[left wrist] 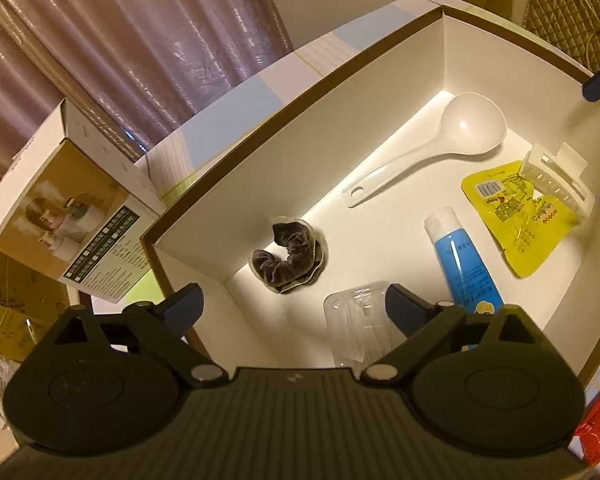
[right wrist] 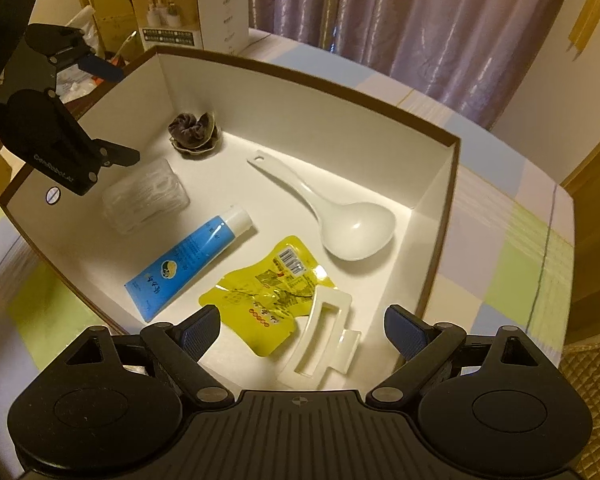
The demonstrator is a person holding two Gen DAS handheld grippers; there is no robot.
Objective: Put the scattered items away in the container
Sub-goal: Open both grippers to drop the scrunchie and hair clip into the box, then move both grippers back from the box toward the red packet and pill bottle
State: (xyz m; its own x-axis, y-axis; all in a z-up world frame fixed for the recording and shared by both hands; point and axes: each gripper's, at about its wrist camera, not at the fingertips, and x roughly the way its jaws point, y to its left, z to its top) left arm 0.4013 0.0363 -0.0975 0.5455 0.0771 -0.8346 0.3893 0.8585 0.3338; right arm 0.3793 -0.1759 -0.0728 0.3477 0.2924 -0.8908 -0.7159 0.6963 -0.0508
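Both tongs sitting over the container [right wrist: 440, 216], pointing down into it, nothing in either.

Near: right tongs [right wrist: 302, 330] are gaping wide, empty. White hair claw [right wrist: 320, 344] is lying right under them, overlapping the edge of the yellow pouch [right wrist: 260, 300]; pads not touching either. Left tongs [left wrist: 290, 306] are also wide apart, empty, w/ one finger over the box interior and the other outside its wall. Clear plastic case [left wrist: 354, 324] is resting on the box floor just below them, not gripped.

Mid: blue tube [right wrist: 188, 260] is lying flat btwn the case and the pouch. White ladle [right wrist: 332, 208] is lying diagonally, bowl toward a far corner.

Far: dark scrunchie [right wrist: 194, 132] is sitting against the back wall near a corner. Beyond the container: printed carton [right wrist: 192, 12] on the checked table [right wrist: 512, 260], curtain behind.

Step, my read: looks like release phase, claw and case both dropped in, six items inside. Table around the box is showing no loose task items in either view, so prob. near done, but can't see the whole table.

Next move: lifting both tongs straight up clear of the walls, esp. left, which is straddling the rim, then scanning the table for leftovers.
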